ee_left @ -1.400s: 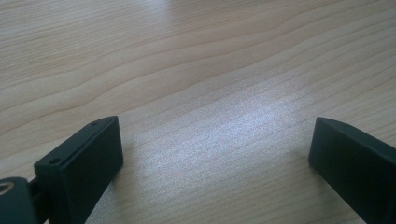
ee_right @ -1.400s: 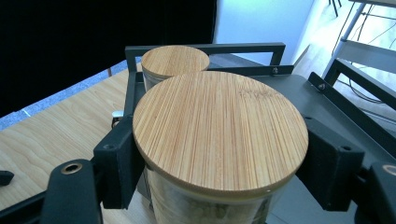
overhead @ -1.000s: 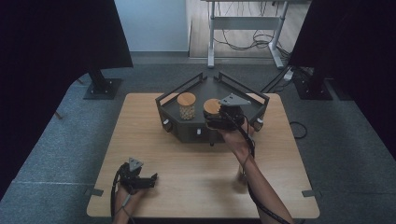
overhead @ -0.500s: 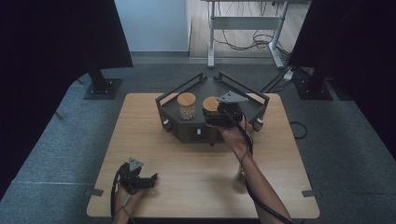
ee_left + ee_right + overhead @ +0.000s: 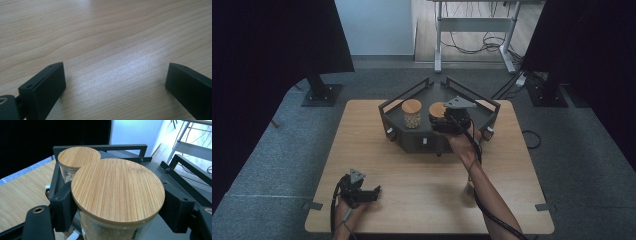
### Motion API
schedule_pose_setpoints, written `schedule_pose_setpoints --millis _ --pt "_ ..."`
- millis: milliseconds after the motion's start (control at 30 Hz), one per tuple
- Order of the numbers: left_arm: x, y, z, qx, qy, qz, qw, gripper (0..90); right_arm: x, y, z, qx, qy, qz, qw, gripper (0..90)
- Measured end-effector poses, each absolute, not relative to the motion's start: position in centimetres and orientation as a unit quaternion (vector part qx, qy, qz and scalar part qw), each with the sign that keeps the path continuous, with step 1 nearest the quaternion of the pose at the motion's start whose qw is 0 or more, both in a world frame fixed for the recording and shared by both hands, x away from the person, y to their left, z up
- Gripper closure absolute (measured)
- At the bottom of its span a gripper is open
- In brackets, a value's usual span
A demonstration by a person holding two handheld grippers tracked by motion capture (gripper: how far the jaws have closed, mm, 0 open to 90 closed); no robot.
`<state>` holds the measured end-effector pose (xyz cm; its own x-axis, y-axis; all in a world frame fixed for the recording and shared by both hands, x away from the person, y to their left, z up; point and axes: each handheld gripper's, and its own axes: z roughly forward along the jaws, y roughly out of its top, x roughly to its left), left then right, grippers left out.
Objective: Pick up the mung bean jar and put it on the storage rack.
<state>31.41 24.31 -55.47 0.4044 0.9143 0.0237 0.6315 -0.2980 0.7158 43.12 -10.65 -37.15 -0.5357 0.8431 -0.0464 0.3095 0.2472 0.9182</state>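
Across the high view, the wooden table (image 5: 412, 200) has wide bare room along its near half, while the dark tray (image 5: 412, 137) with raised rails sits at its far middle, close to the far edge. Two jars stand upright inside the tray: the left jar (image 5: 412, 113) and, beside it, the right jar (image 5: 437, 109), its long axis vertical and its bamboo lid facing up. The right gripper (image 5: 443, 120) reaches over the tray's front wall and is clamped on the right jar; from this height the exact contact is hard to make out. The left gripper (image 5: 374, 192) rests low on the table near the near-left corner, well apart from the tray, with open wood to its right.

From the left gripper view, the left gripper (image 5: 115, 80) has its jaws spread wide apart with nothing but bare table (image 5: 100, 37) between them and ahead.

Seen from the right gripper view, the right gripper (image 5: 117, 210) has its jaws pressed against both sides of the right jar (image 5: 117, 190) just under the lid, which stands level, so the jar is upright. The left jar (image 5: 78, 157) stands just behind it to the left, their lids seeming almost to touch. Tray (image 5: 100, 147) rails close in behind and at the right, leaving little side room.
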Motion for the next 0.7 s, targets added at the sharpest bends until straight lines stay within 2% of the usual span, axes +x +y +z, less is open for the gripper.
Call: schedule_pose_setpoints --millis 700 --pt "31.4 24.3 -55.5 0.775 0.499 0.221 0.319 2.9 44.8 -10.5 -37.8 0.399 0.735 0.466 0.290 24.1"
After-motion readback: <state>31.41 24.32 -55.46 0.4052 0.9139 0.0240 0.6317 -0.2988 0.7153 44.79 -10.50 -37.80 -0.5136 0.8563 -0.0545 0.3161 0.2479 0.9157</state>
